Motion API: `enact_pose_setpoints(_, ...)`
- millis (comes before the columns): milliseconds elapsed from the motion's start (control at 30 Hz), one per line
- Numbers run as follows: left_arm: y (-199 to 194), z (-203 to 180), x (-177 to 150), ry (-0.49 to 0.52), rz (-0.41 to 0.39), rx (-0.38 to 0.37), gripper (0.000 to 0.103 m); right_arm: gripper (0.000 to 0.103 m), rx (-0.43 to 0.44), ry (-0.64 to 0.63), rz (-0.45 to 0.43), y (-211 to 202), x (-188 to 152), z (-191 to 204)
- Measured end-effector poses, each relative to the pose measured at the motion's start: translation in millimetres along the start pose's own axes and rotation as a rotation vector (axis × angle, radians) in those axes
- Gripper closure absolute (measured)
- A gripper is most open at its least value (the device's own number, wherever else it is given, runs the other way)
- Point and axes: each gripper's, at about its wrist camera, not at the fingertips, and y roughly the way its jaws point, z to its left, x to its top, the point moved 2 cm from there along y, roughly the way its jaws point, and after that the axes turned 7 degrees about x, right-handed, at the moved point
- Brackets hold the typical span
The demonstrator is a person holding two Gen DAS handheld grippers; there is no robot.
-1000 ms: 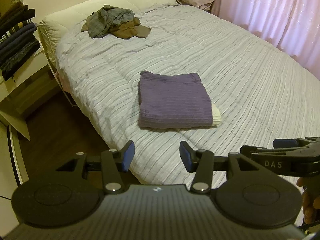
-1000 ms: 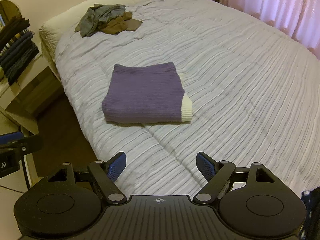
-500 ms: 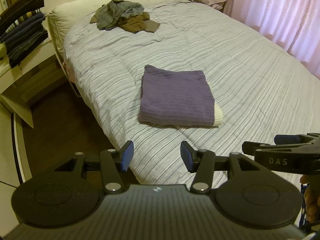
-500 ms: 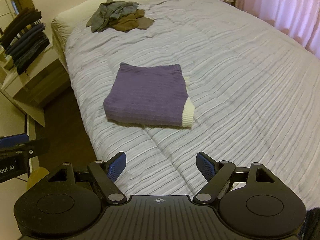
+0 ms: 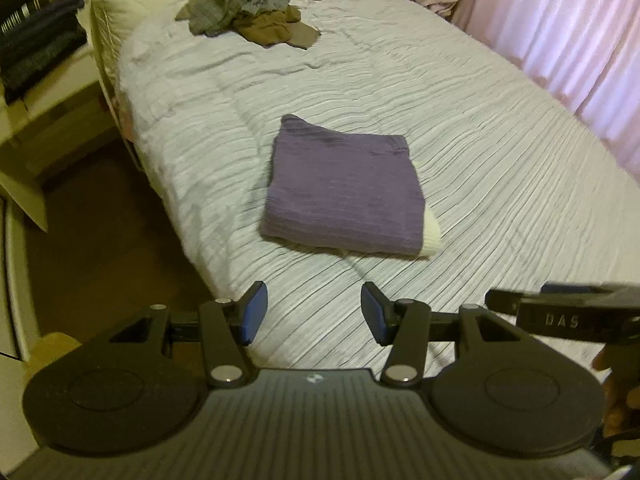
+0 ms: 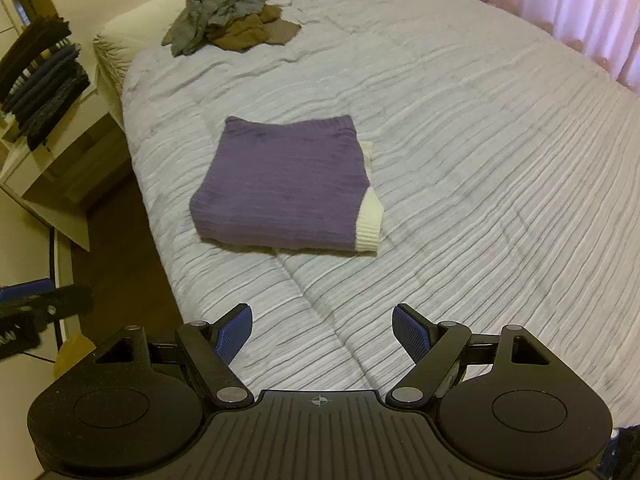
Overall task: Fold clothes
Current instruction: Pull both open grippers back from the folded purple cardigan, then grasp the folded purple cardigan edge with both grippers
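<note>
Across the left wrist view, a folded purple ribbed-knit sweater [image 5: 344, 196] with a cream ribbed cuff showing at its right edge lies flat, a neat rectangle, on the bed [image 5: 500, 168], whose pale grey quilt is crinkled in fine stripes. The black left gripper [image 5: 314, 312] hangs above the bed's near edge, well apart from the sweater, its jaws spread wide and empty, blue pads facing each other. Far back, a crumpled heap of grey and brown clothes [image 5: 248, 10] sits near a cream pillow. From the right wrist view, the same sweater [image 6: 280, 188] lies left of the bed's middle, cuff toward the right. The right gripper [image 6: 322, 330] has its jaws open, holding nothing, over the quilt's near part. Dark folded garments [image 6: 40, 84] are stacked on a pale shelf unit at left.
</note>
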Motion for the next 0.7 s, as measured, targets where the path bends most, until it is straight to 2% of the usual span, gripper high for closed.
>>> enact_pose_setpoints(200, 46.6, 30.2, 18.8, -0.127, 0.044, -0.087, 0.054, 0.023, 0.018, 0.100, 0.018, 22.2, 6.0, -36.8)
enact_pose_setpoints(333, 92.8, 45.3, 36.8, -0.197, 0.095, -0.144, 0.051, 0.023, 0.024, 0.174, 0.022, 42.0, 10.5, -65.8)
enact_pose_setpoints(567, 185.0, 58.1, 73.2, -0.222, 0.158, -0.238, 0.049, 0.023, 0.075, 0.296, 0.060, 101.1, 33.3, -100.6)
enact_pose_setpoints(700, 233.0, 70.3, 93.7, -0.233, 0.161, -0.293, 0.045, 0.023, 0.142, 0.339, 0.002, 133.6, 62.8, -115.3)
